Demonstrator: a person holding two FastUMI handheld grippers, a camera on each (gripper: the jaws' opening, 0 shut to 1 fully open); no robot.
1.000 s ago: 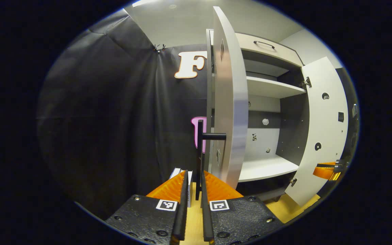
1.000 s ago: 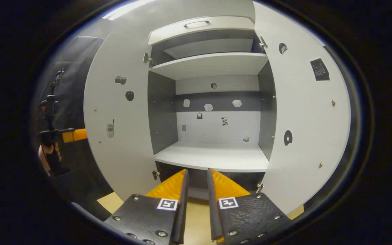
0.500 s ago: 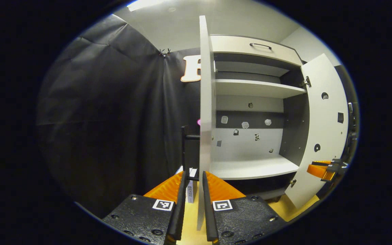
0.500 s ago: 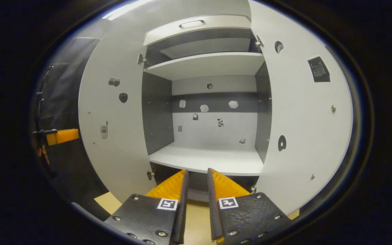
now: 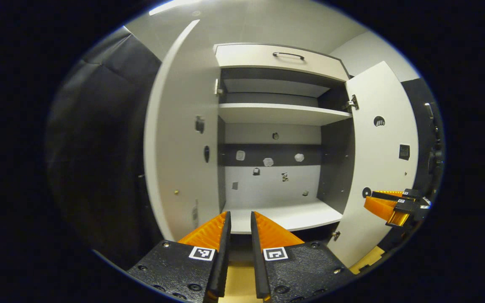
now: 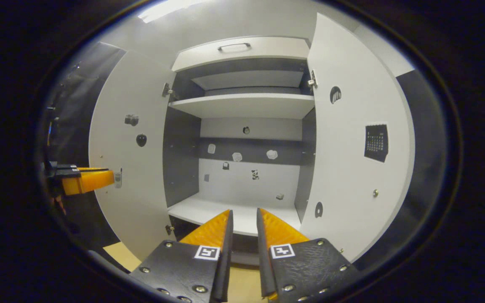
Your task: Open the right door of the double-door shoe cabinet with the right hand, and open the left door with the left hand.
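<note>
With both flat white cabinet doors, left (image 5: 181,139) and right (image 6: 354,168), swung wide: task judged complete; left gripper (image 5: 239,229) and right gripper (image 6: 244,227) narrow, empty.

Black cloth wall (image 5: 99,147) at left, pale ceiling (image 5: 267,21) above — tan floor (image 6: 118,252) below.

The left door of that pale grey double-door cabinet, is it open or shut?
Open. The pale grey left door is swung wide on its hinges, baring the white shelves and stickered back wall; neither gripper touches it.
</note>
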